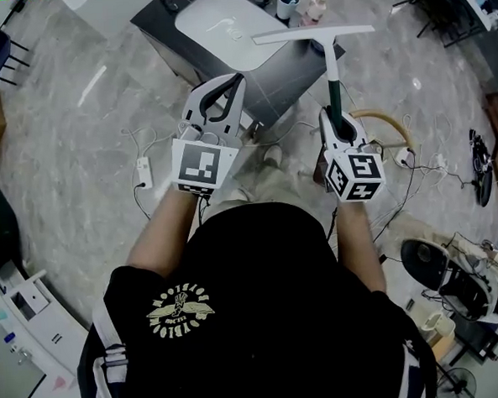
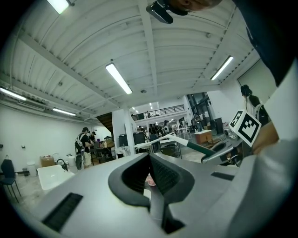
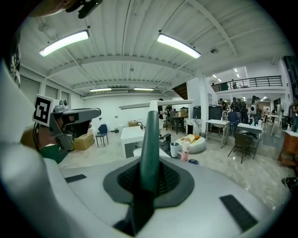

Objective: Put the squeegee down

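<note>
1. Our right gripper [image 3: 149,179] was clamped on the squeegee [image 3: 150,135], with the dark green handle pinched between both pads.
2. The squeegee reached out past that gripper's tips and off any surface, its white blade lying crosswise at the far end.
3. Our left gripper [image 2: 150,174], just left of the right one, was closed on nothing.
4. Beyond both grippers' tips stood a grey table [image 1: 285,72] with a white basin [image 1: 221,23]. 1 cup [image 1: 287,4] and 1 pink bottle [image 1: 315,9] sat past the blade.
</note>
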`<state>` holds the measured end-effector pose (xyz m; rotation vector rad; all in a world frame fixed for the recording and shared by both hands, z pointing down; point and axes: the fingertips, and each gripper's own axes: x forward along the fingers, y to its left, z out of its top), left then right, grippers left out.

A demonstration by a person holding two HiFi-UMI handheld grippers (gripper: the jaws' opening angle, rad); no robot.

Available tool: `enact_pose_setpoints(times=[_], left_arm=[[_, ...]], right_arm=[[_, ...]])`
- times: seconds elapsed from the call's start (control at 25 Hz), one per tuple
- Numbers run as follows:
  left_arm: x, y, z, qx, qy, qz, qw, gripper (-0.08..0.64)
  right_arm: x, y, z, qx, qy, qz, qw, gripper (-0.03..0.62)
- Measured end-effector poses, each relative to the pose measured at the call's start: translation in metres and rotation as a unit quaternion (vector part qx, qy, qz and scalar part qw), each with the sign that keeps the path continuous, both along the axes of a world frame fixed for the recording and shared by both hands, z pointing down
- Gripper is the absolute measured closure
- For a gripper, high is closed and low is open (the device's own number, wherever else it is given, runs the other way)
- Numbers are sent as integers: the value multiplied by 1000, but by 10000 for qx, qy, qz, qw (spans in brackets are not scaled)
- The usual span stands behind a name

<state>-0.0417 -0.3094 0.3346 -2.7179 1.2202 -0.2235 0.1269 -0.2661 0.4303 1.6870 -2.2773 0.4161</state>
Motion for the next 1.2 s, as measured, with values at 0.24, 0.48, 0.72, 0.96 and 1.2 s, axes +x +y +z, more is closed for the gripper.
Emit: enact_pose_setpoints(times=[0.24, 0.48, 0.72, 0.96, 1.2], left_arm=[[9, -42, 4, -34, -130, -87, 9999, 536], [25, -81, 14, -139, -178, -81, 9997, 536], [39, -110, 29, -234, -190, -66, 9995, 537], [36, -125, 41, -363, -191, -153, 9990, 536], [36, -134, 55, -479, -221, -212, 9984, 537]], right_arm=[[9, -49, 23, -155, -65, -86, 9998, 532], [21, -91, 49, -366, -106, -65, 9993, 532], [25, -118, 98, -779, -186, -79, 9968, 532], [25, -129, 154, -1320, -159, -87, 9911, 532], [30, -136, 205, -1768, -80, -18, 9842, 532]])
